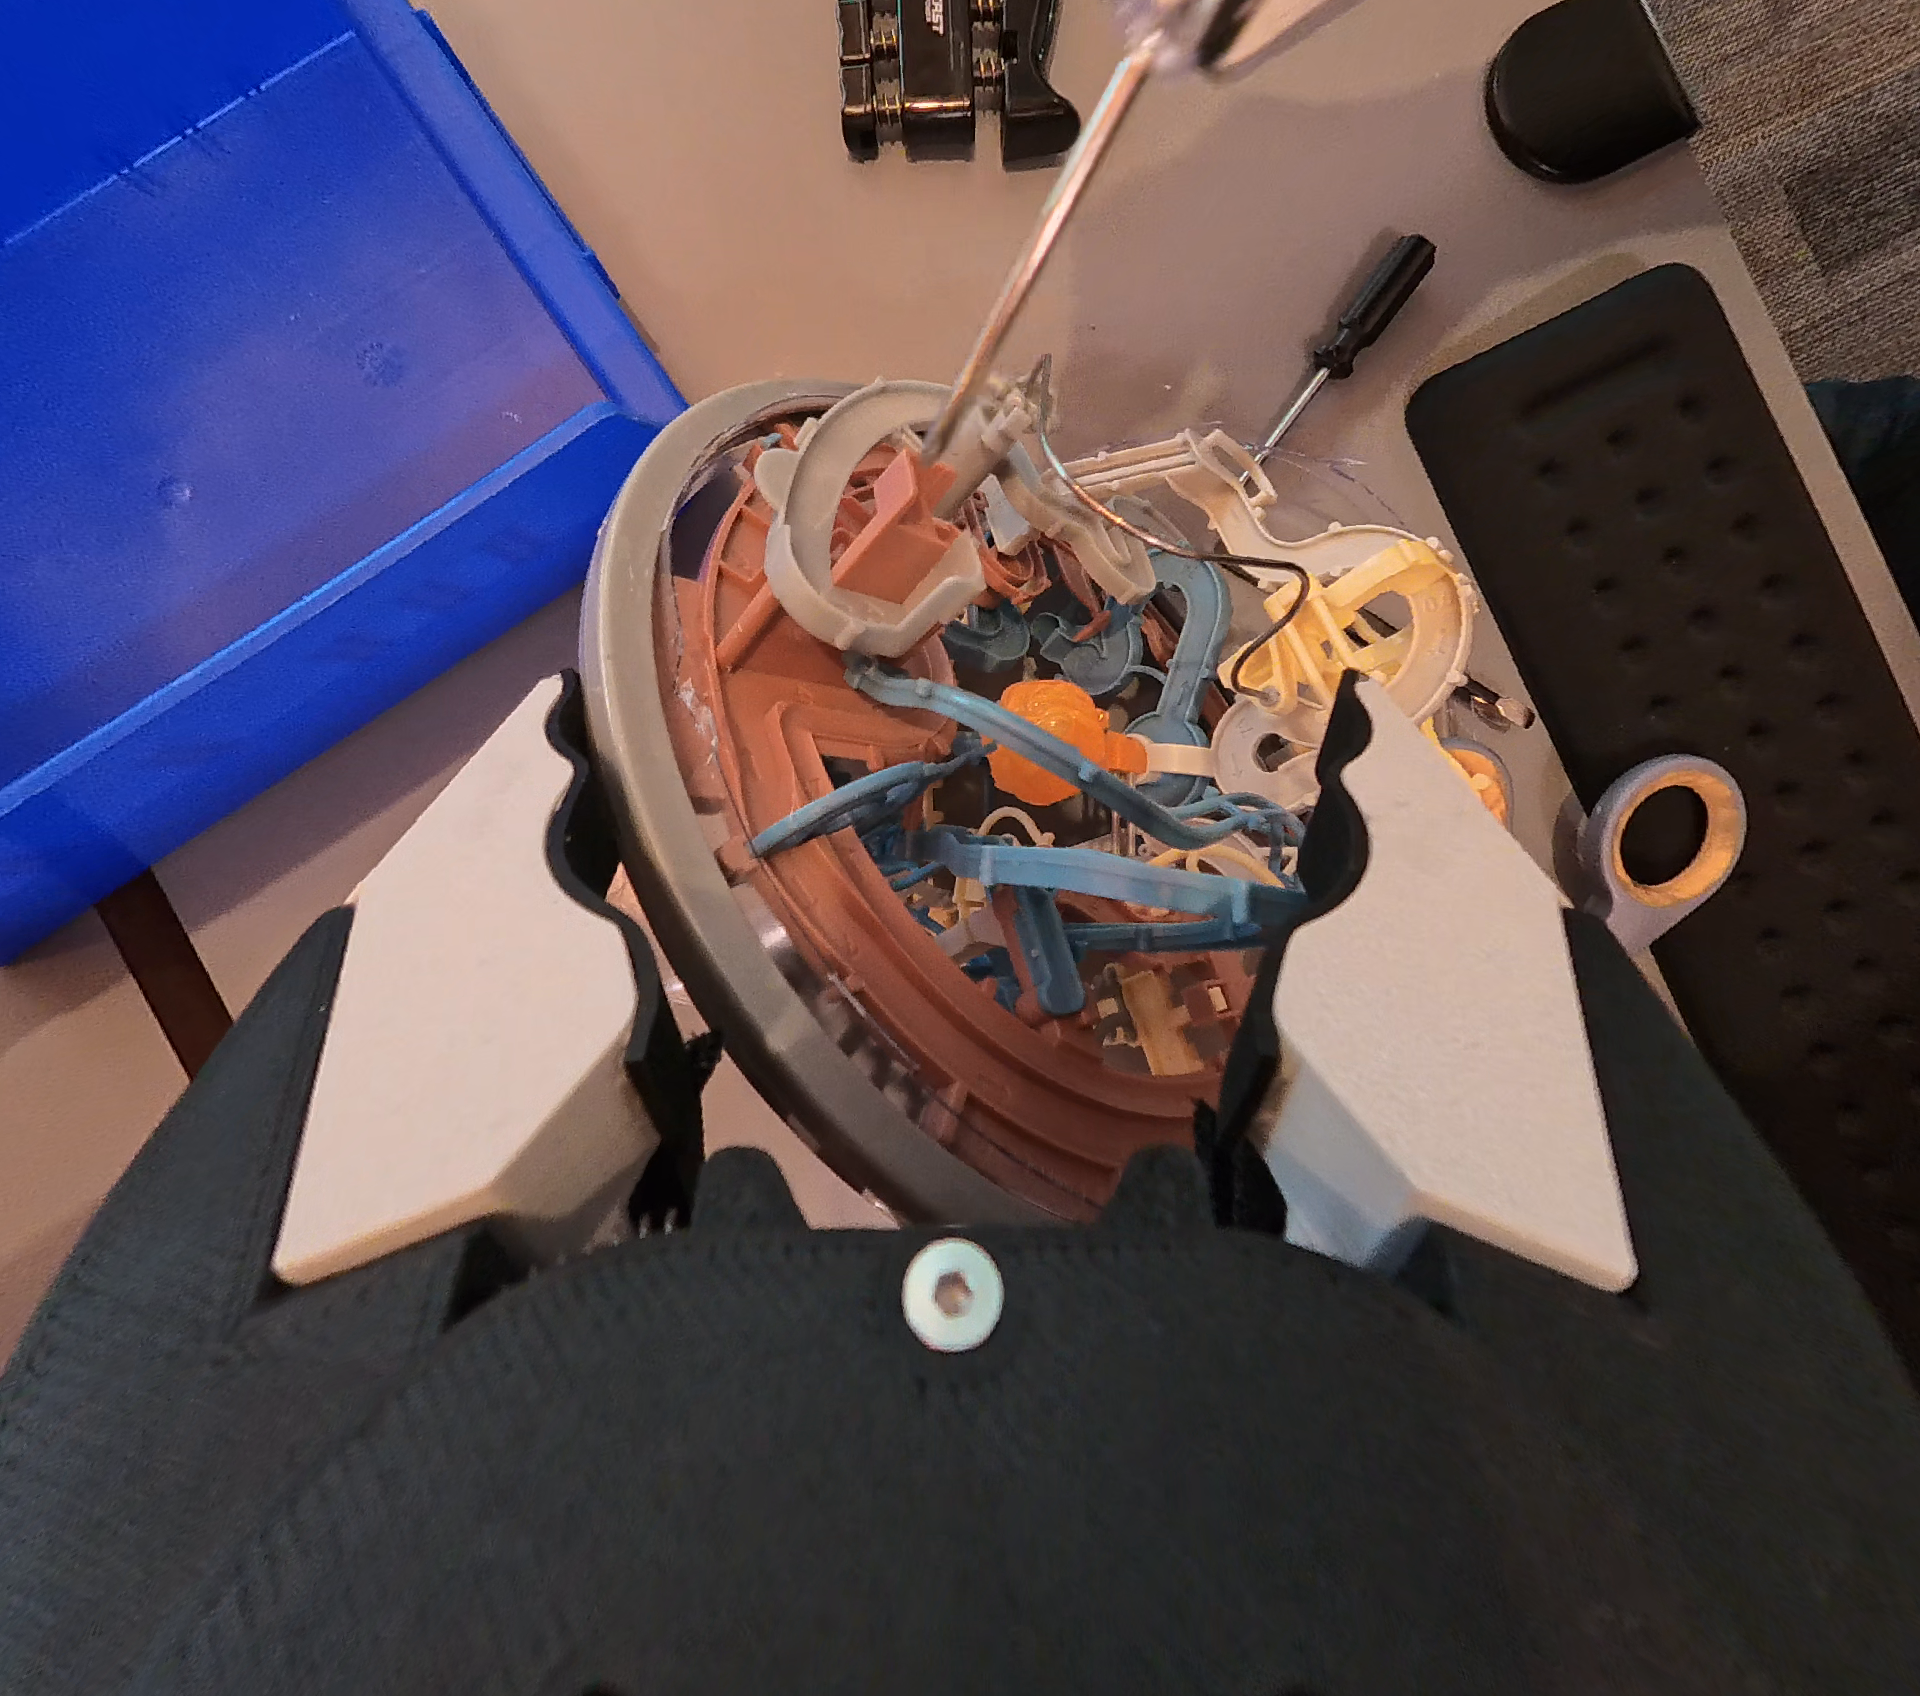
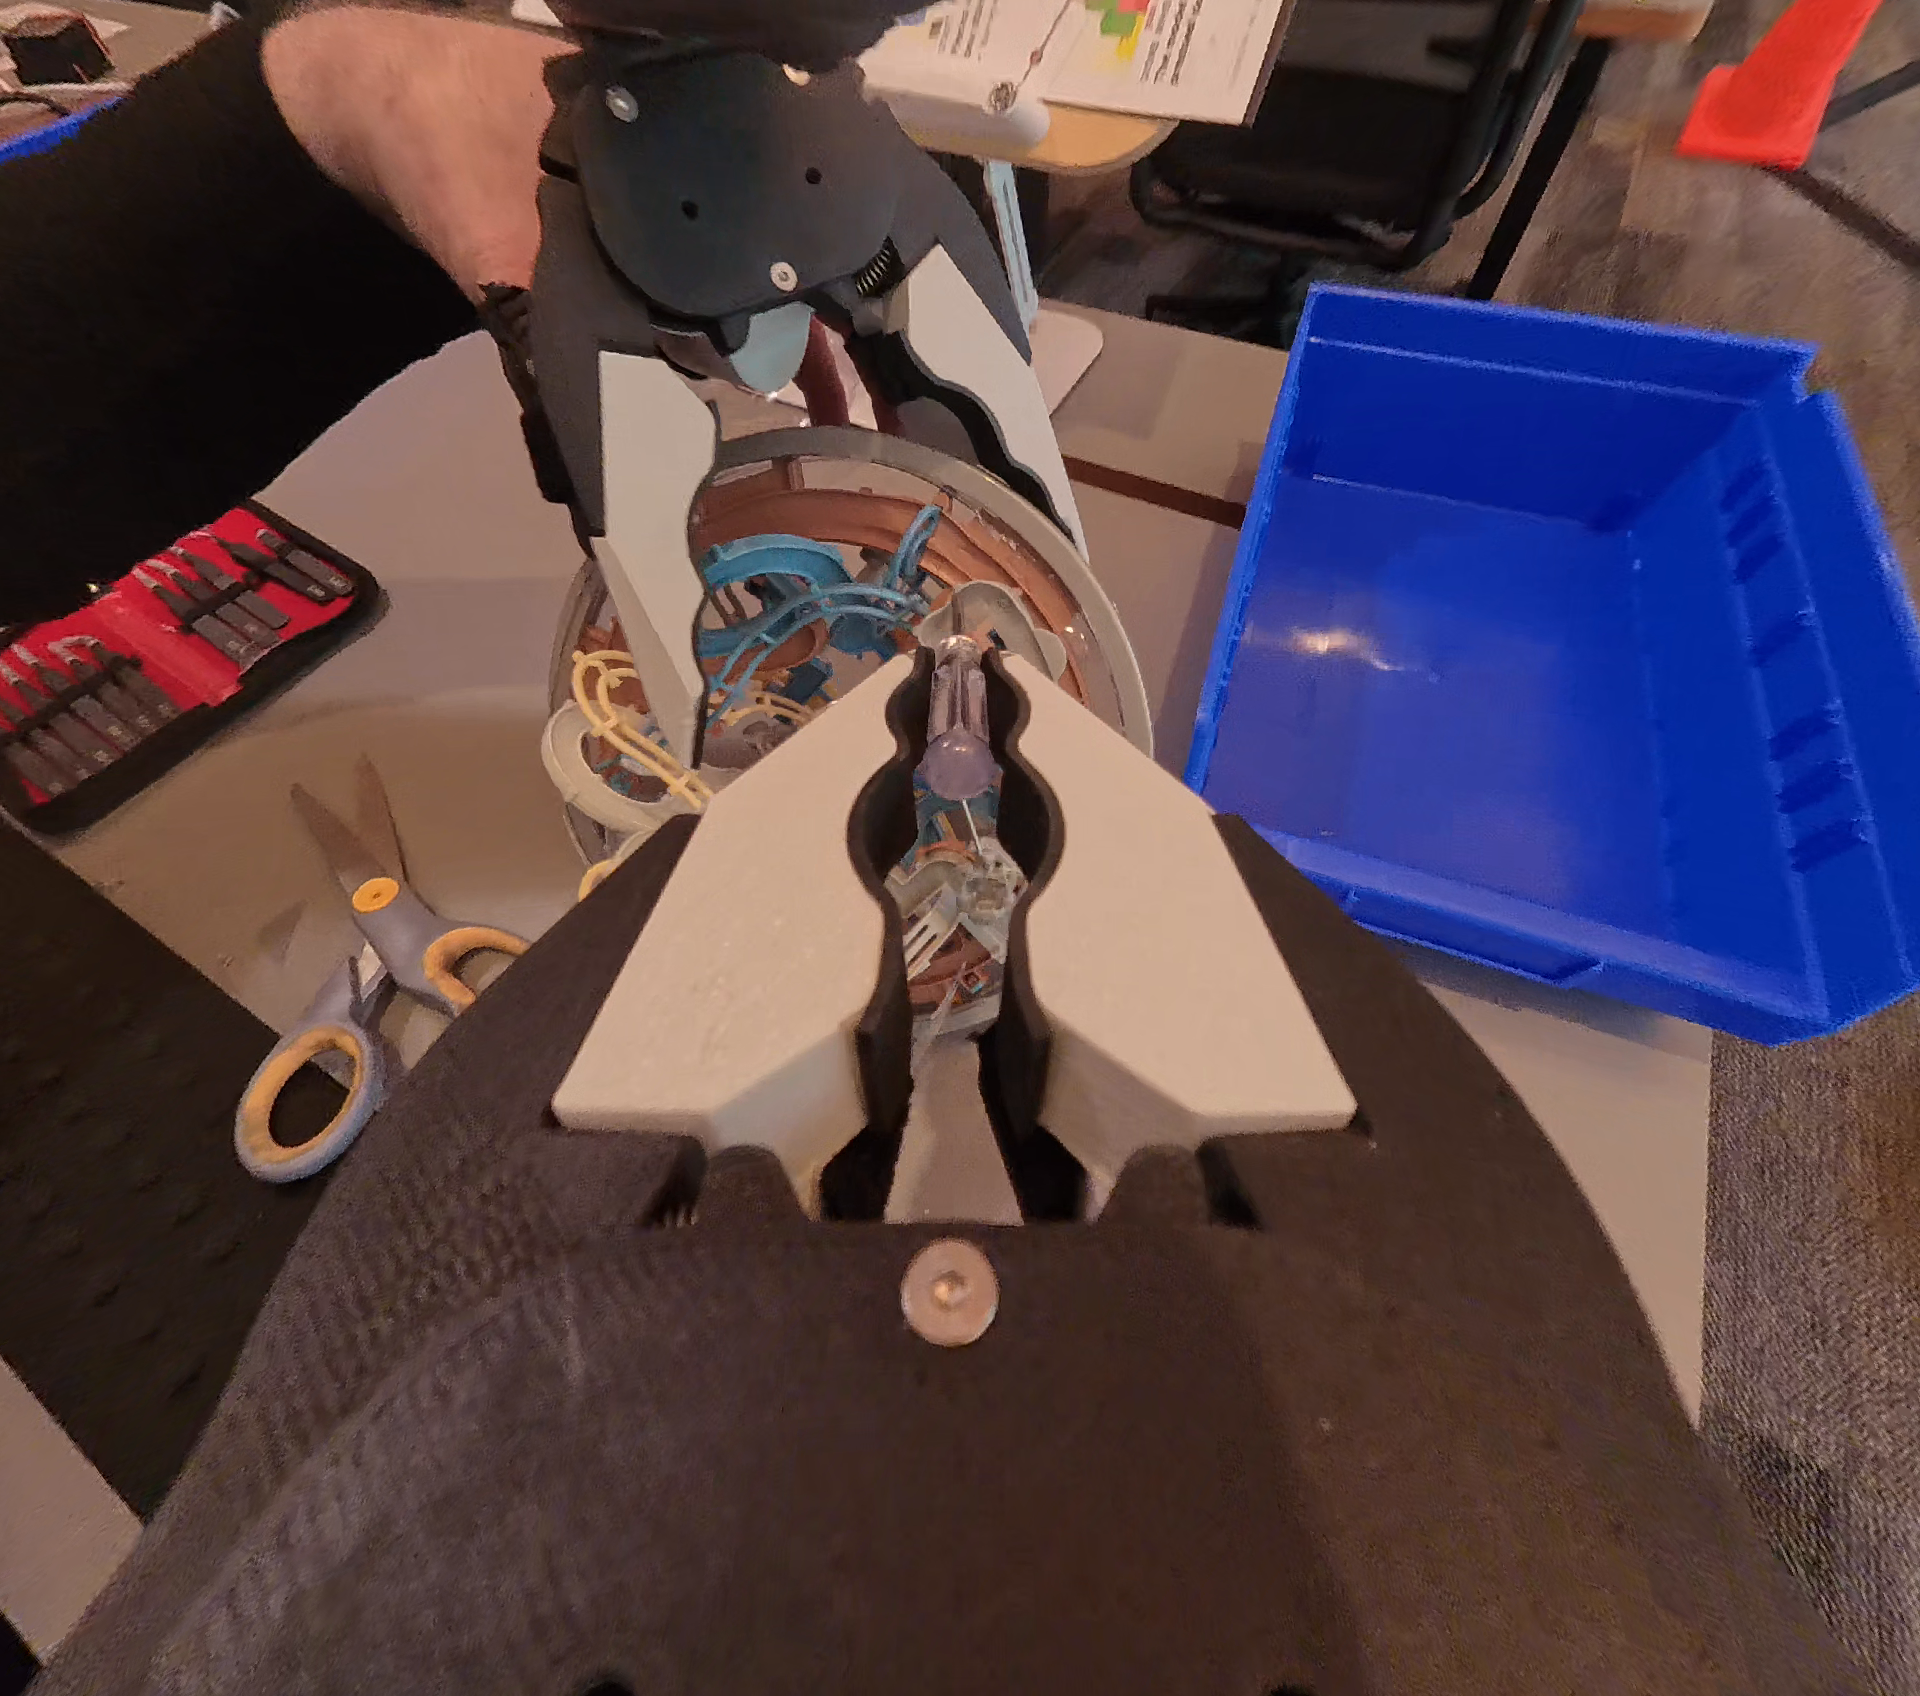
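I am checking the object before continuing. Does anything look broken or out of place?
Yes. The round maze toy with a grey rim, held by the left gripper, lies open, its clear cover missing on this side. The right gripper pokes a clear-handled screwdriver into its grey track piece.

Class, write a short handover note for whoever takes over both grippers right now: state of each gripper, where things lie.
Left gripper: shut on the maze ball, tilted above the table.
Right gripper: shut on the clear-handled screwdriver; its tip sits in the ball's grey ring piece.
Nearby: blue bin, scissors, black screwdriver, bit kit.
Done or left: cannot tell.
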